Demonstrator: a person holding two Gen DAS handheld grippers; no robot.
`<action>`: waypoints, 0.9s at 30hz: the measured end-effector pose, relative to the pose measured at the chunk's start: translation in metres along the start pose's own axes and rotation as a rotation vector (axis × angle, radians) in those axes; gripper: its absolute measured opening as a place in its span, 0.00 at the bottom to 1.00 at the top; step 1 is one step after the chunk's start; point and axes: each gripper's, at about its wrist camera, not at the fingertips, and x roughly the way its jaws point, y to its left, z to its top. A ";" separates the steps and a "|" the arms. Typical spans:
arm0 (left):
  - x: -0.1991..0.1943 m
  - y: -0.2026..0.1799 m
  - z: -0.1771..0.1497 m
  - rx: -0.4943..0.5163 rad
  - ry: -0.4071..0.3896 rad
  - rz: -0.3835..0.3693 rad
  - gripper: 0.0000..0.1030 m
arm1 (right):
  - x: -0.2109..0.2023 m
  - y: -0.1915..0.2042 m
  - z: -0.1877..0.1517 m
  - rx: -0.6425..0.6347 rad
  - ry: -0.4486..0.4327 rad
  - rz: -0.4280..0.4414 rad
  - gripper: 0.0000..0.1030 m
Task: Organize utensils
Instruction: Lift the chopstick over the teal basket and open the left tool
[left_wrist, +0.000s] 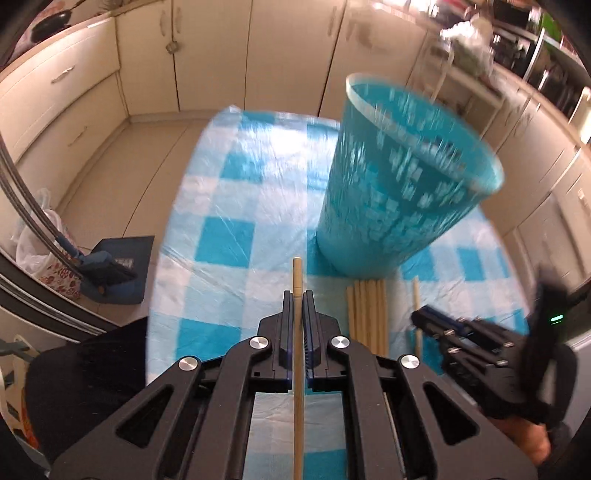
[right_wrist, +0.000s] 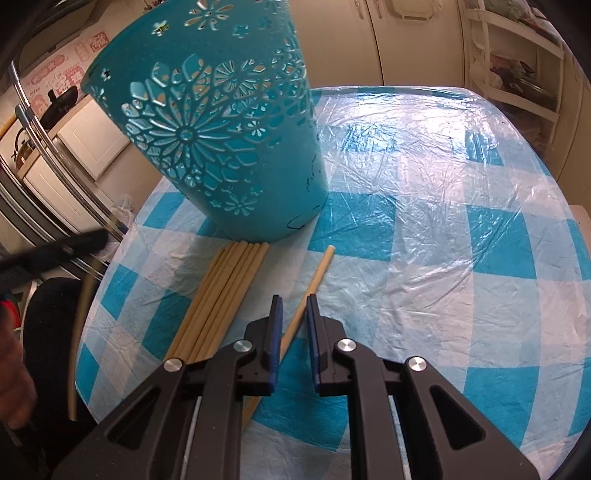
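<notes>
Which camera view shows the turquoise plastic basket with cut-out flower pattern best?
The right wrist view: there the turquoise plastic basket is sharp and its flower cut-outs are clear, though its rim is cut off. The left wrist view shows the whole basket, rim included, but blurred.

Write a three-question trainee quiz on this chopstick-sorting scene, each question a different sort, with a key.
1. True or false: the left gripper is shut on a chopstick.
2. Multiple choice: the loose bundle of chopsticks lies A) inside the teal basket, B) on the checked tablecloth beside the basket's base, C) on the floor.
3. Fill in: under the right gripper, whose jaws stand apart, lies a single ____.

Key: 1 true; 2 B; 3 chopstick.
</notes>
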 end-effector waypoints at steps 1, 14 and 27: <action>-0.016 0.004 0.005 -0.012 -0.034 -0.022 0.05 | -0.001 -0.001 0.000 0.000 -0.004 0.001 0.13; -0.133 -0.037 0.082 -0.027 -0.480 -0.159 0.05 | -0.007 -0.005 -0.010 0.000 -0.049 0.013 0.19; -0.070 -0.067 0.160 -0.119 -0.624 -0.057 0.05 | 0.003 0.019 -0.009 -0.104 -0.054 -0.027 0.39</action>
